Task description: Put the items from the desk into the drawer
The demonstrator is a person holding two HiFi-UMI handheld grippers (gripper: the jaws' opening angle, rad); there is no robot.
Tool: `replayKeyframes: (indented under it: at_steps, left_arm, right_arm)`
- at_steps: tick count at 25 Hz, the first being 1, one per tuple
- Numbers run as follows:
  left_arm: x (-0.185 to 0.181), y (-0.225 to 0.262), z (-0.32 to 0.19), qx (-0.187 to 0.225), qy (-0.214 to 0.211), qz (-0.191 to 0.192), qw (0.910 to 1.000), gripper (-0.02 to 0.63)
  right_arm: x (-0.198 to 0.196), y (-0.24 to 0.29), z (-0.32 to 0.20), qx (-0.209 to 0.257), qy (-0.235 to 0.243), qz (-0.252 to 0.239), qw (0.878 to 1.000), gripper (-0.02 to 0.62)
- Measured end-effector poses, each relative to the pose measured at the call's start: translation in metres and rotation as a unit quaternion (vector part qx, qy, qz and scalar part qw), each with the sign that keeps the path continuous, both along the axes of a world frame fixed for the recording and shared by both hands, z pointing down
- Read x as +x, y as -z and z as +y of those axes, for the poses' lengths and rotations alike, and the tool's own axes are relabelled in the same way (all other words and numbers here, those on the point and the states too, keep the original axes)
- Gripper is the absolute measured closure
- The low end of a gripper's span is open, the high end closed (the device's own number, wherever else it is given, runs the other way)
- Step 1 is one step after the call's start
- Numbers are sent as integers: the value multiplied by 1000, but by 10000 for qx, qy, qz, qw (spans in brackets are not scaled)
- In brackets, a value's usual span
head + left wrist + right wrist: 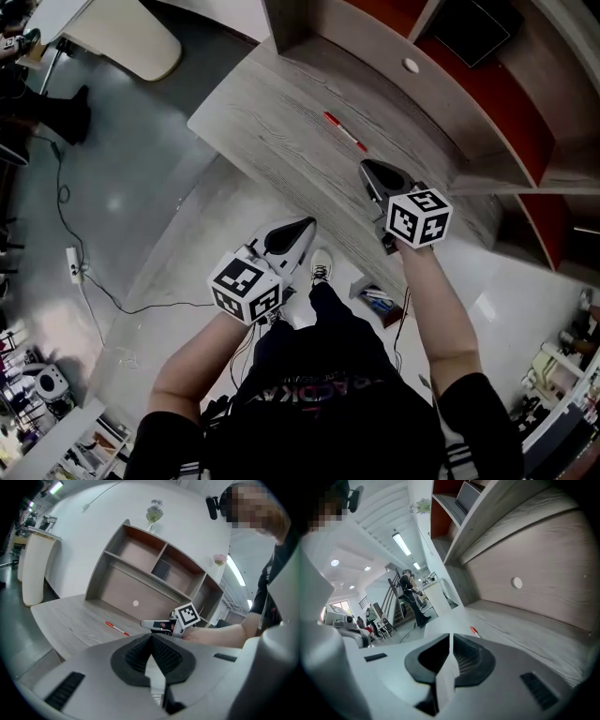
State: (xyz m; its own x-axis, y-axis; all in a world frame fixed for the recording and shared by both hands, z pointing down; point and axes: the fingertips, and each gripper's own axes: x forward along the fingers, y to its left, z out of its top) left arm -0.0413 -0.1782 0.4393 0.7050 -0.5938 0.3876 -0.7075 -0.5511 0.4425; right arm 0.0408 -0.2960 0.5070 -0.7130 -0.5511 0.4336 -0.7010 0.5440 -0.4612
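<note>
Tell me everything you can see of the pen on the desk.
The pen is slim, red at one end, pale along the barrel, with a small red tip. It lies flat on the grey wood-grain desk, just ahead of the right gripper, whose jaws are together. Nothing touches it.

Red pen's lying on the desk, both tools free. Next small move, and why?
Probably open the right tool and ease it toward the red pen: the pen lies on the desk just ahead of it, and its jaws are shut on nothing.
</note>
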Motion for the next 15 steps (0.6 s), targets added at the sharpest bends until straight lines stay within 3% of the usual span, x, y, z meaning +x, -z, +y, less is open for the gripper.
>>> replayKeyframes:
  at_steps: [5,8,15]
  left_arm:
    - [5,-13,-10,-105,78,-29,9999,601]
    - [10,-17,-13,-174,136,-61,9997,601]
    - [1,-25,-28,-235,184,-218,9993,601]
  right_arm:
    - [3,-28,-24,-40,196,479,9986,568]
    - [3,-45,-34,-78,514,888,9947,517]
    - [-10,-84,-70,-191,1289,2190,9670,505]
